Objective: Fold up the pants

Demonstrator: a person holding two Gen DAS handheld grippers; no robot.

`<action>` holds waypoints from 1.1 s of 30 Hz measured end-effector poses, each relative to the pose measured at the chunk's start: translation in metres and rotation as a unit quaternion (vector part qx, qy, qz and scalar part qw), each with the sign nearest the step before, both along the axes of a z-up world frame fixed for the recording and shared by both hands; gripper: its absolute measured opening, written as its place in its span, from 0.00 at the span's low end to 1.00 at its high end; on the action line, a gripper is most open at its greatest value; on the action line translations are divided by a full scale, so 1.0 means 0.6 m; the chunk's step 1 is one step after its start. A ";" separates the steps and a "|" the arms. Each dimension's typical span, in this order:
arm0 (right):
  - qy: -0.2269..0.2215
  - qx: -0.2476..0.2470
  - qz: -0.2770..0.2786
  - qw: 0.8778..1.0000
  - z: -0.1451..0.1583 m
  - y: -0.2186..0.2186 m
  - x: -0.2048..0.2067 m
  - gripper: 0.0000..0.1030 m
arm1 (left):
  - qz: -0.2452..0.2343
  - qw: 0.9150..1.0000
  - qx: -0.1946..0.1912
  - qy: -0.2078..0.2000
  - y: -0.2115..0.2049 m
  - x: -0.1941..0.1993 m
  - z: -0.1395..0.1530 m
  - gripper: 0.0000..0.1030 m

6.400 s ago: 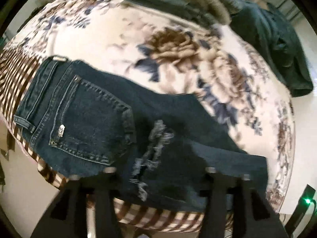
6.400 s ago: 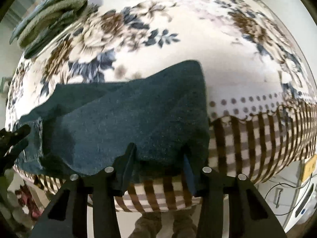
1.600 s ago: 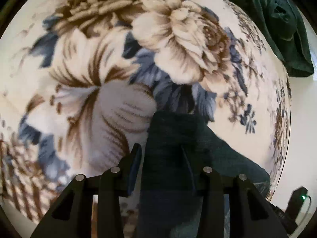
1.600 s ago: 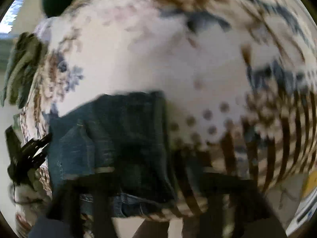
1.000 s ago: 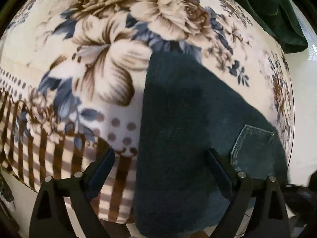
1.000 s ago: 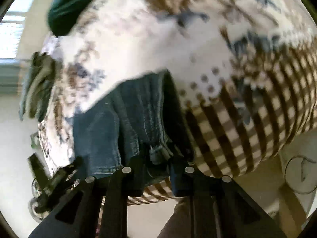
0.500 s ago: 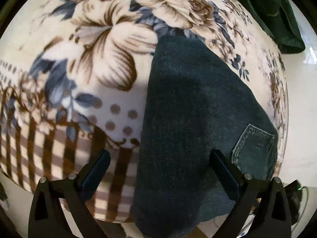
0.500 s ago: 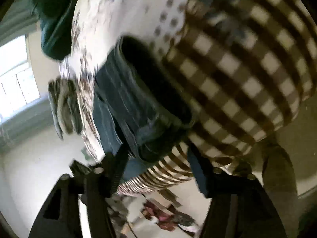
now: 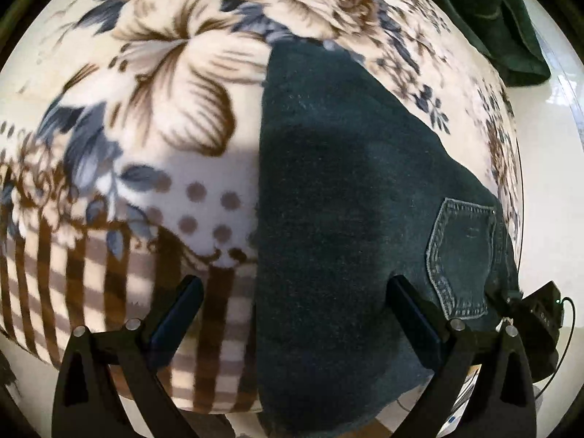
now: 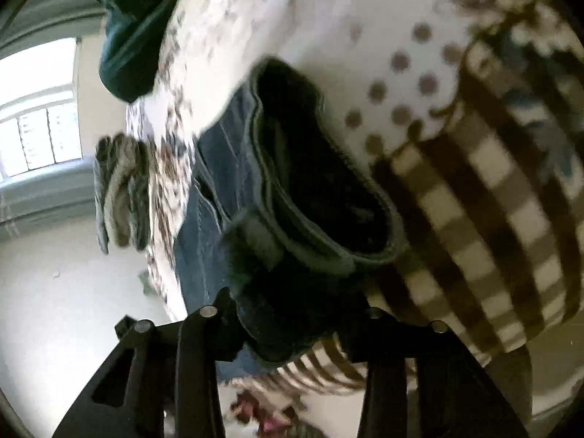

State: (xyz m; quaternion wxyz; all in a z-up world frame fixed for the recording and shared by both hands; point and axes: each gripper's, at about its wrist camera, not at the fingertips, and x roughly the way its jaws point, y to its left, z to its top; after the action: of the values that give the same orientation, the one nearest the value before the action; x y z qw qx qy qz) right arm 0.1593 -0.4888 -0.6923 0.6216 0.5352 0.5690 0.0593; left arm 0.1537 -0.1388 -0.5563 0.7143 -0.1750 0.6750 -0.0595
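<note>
The left wrist view is showing the jeans lying folded as a dark slab on the floral blanket, a stitched back pocket facing up off to the right of the left claw. That claw is hanging wide apart above the near edge of the bed, its left finger over the checked border and its right finger over denim, gripping nothing. A dark green garment is lying far ahead to the right.

The right wrist view is showing what the other cannot: the folded end of the jeans seen edge-on, layers stacked and curling just ahead of the right claw. Its fingers are sitting on either side of a thick wad of denim; motion blur is hiding whether they are pressing it, so I cannot tell. A striped pile of cloth and a window are showing to its left.
</note>
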 end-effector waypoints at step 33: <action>-0.093 0.001 0.056 0.994 0.113 0.094 0.103 0.43 | 0.030 0.991 -0.111 -0.065 0.009 0.007 0.095 0.37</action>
State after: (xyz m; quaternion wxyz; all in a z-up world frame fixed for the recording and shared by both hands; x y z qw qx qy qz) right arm 0.2209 -0.4326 -0.6244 0.6669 0.4952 0.5379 0.1439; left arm 0.1579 -0.1333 -0.4990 0.7342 -0.2691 0.6110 -0.1237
